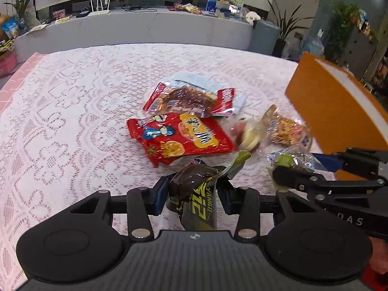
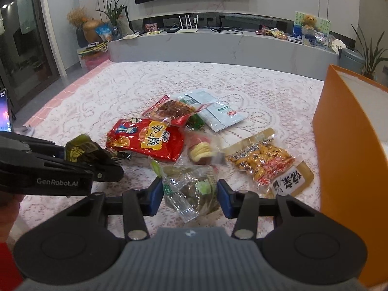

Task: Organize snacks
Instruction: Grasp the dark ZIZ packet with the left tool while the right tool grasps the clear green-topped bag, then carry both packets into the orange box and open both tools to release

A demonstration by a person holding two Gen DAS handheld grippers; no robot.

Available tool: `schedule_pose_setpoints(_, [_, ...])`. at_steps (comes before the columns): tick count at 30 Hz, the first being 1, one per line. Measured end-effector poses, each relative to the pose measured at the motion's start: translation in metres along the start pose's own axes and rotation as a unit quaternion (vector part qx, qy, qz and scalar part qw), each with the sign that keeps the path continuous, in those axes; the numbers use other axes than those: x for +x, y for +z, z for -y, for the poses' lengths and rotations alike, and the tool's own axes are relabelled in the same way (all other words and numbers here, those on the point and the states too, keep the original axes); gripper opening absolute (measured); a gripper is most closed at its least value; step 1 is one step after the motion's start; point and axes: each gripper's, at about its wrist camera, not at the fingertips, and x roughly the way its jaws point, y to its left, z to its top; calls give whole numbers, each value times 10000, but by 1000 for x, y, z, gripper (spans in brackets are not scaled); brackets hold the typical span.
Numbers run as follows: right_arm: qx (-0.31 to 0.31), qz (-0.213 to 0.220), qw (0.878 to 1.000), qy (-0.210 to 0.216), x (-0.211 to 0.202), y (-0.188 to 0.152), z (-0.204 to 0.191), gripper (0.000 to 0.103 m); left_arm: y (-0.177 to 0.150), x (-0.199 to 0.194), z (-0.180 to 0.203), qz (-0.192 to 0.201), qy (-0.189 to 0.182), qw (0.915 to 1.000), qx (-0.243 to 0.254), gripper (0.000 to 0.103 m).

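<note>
My left gripper (image 1: 192, 189) is shut on a dark green-and-black snack packet (image 1: 196, 194), held above the lace cloth; it also shows in the right wrist view (image 2: 82, 150). My right gripper (image 2: 190, 194) is open, its blue pads on either side of a clear bag of green snacks (image 2: 191, 191) lying on the table. A red cracker bag (image 2: 148, 140), a clear-red dried meat pack (image 2: 169, 110), a pale blue sachet (image 2: 213, 111), a round biscuit pack (image 2: 201, 151) and a yellow peanut pack (image 2: 264, 162) lie in a pile ahead.
An orange box (image 2: 351, 150) stands open at the right edge of the table; it also shows in the left wrist view (image 1: 332, 111). The table has a pink-and-white lace cloth (image 2: 97, 101). A grey TV bench (image 2: 218, 46) is behind it.
</note>
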Motion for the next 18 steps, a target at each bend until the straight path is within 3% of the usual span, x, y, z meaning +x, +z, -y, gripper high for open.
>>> schedule_pose_setpoints(10, [-228,260,9994,78,-48,6,-3,46,2,-37,21,313,-215,9990,-235,49])
schedule_pose_setpoints(18, [-63,313,9994,164,-94,15,14,46,24,-75,46,583,-461,9968,-305,49])
